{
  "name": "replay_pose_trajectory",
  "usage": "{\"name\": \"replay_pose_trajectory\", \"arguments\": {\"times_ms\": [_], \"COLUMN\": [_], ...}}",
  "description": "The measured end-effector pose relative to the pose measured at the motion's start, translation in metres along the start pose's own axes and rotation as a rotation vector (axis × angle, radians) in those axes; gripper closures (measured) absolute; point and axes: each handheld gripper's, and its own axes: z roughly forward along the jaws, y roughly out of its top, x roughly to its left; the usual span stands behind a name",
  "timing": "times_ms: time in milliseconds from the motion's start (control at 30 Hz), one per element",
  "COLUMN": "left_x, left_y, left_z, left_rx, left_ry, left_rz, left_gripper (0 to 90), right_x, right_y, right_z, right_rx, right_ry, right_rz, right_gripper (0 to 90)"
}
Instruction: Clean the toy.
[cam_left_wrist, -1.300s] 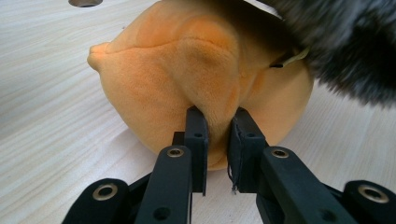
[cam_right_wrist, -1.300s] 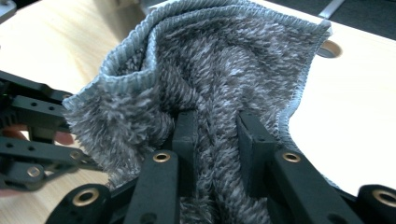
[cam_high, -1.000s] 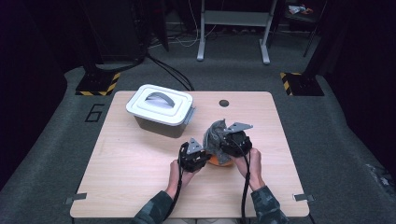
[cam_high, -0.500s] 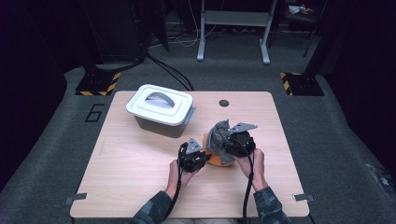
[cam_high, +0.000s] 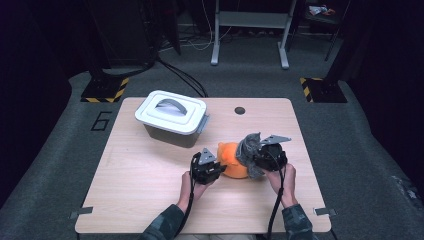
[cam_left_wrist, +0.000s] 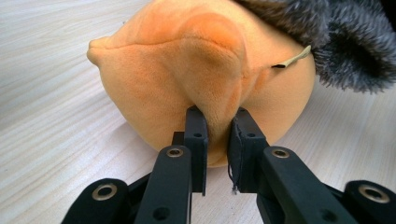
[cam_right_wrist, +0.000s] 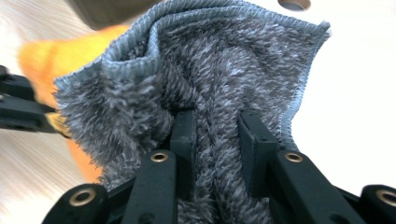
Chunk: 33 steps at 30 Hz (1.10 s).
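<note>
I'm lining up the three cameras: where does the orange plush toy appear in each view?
High view: the orange plush toy sits right of centre on the table, between the two grippers.
Left gripper view: it spans the upper middle, a fold pinched by the left gripper.
Right gripper view: an orange patch at the left edge, behind the grey cloth.
Shared landmark: the grey cloth.

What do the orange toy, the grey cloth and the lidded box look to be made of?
Orange toy: soft short-pile plush, matte, with stitched seams; it dents between the left gripper jaws. Grey cloth: fuzzy knit or fleece, shaggy pile with a ribbed stitched hem, bunched in the right gripper. Lidded box: probably hard plastic, smooth white lid with a moulded grey handle.
</note>
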Motion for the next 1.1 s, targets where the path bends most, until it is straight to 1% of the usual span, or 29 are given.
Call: {"name": "replay_pose_trajectory", "arguments": {"times_ms": [33, 67, 100, 133, 167, 233, 267, 467, 567, 600, 633, 667, 733, 767, 800, 833, 867, 933, 967, 1000, 1067, 1100], "left_x": [0.0, -0.001, -0.001, -0.001, 0.0, 0.0, 0.0, 0.0, 0.001, 0.001, 0.001, 0.002, 0.002, 0.002, 0.002, 0.002, 0.002, 0.002, 0.002, 0.002, 0.002, 0.002], "left_y": [0.0, 0.0, 0.0, 0.0, 0.0, 0.0, 0.0, 0.0, -0.001, -0.001, -0.002, -0.002, -0.002, -0.003, -0.003, -0.003, -0.003, -0.004, -0.004, -0.004, -0.004, -0.004], "left_z": [0.0, 0.0, 0.0, 0.0, 0.0, 0.0, 0.0, 0.001, 0.0, 0.0, 0.0, 0.0, -0.001, -0.001, -0.001, -0.001, -0.001, -0.001, -0.001, -0.001, -0.001, -0.001], "left_rx": [0.0, 0.0, 0.0, 0.0, 0.0, -0.002, 0.0, -0.004, -0.005, -0.005, -0.009, -0.009, -0.01, -0.012, -0.011, -0.01, -0.007, -0.011, -0.011, -0.013, -0.01, -0.011], "left_ry": [-0.001, -0.001, -0.001, -0.001, -0.001, 0.002, 0.0, 0.0, 0.002, 0.001, 0.0, 0.004, 0.003, 0.005, 0.004, 0.003, 0.001, 0.002, 0.001, 0.002, -0.003, -0.002], "left_rz": [0.0, 0.0, 0.002, 0.002, 0.004, 0.001, -0.003, -0.007, -0.002, -0.009, -0.014, -0.008, -0.011, -0.012, -0.013, -0.012, -0.008, -0.008, -0.008, -0.01, -0.017, -0.017], "left_gripper": [78.9, 78.9, 78.9, 78.9, 78.9, 78.9, 78.9, 78.9, 78.9, 78.9, 78.9, 78.8, 78.8, 78.8, 78.9, 78.8, 78.8, 78.8, 78.7, 78.7, 78.6, 78.5], "right_x": [-0.002, -0.003, -0.006, -0.007, -0.011, -0.015, -0.017, -0.026, -0.029, -0.03, -0.031, -0.031, -0.031, -0.031, -0.031, -0.03, -0.029, -0.028, -0.025, -0.022, -0.017, -0.011], "right_y": [-0.002, -0.004, -0.006, -0.007, -0.01, -0.013, -0.015, -0.025, -0.03, -0.032, -0.033, -0.034, -0.034, -0.032, -0.03, -0.028, -0.025, -0.018, -0.014, -0.01, -0.003, 0.002], "right_z": [0.001, 0.001, 0.001, 0.002, 0.004, 0.006, 0.008, 0.017, 0.023, 0.025, 0.027, 0.028, 0.025, 0.022, 0.018, 0.013, 0.008, -0.004, -0.01, -0.015, -0.024, -0.028], "right_rx": [0.001, 0.01, 0.016, 0.021, 0.021, 0.037, 0.042, 0.07, 0.1, 0.106, 0.113, 0.113, 0.102, 0.095, 0.083, 0.072, 0.059, 0.015, -0.004, -0.018, -0.043, -0.057], "right_ry": [-0.009, -0.02, -0.023, -0.024, -0.031, -0.035, -0.043, -0.059, -0.074, -0.073, -0.071, -0.066, -0.068, -0.072, -0.072, -0.073, -0.08, -0.07, -0.065, -0.067, -0.051, -0.038], "right_rz": [0.005, 0.028, 0.028, 0.039, 0.032, 0.066, 0.072, 0.105, 0.124, 0.118, 0.124, 0.122, 0.125, 0.125, 0.114, 0.12, 0.116, 0.1, 0.097, 0.083, 0.059, 0.048], "right_gripper": [70.1, 70.0, 70.0, 70.0, 70.0, 70.0, 70.0, 70.1, 70.2, 70.3, 70.5, 70.7, 71.3, 71.4, 71.4, 71.4, 71.4, 71.4, 71.4, 71.4, 71.4, 71.3]}}
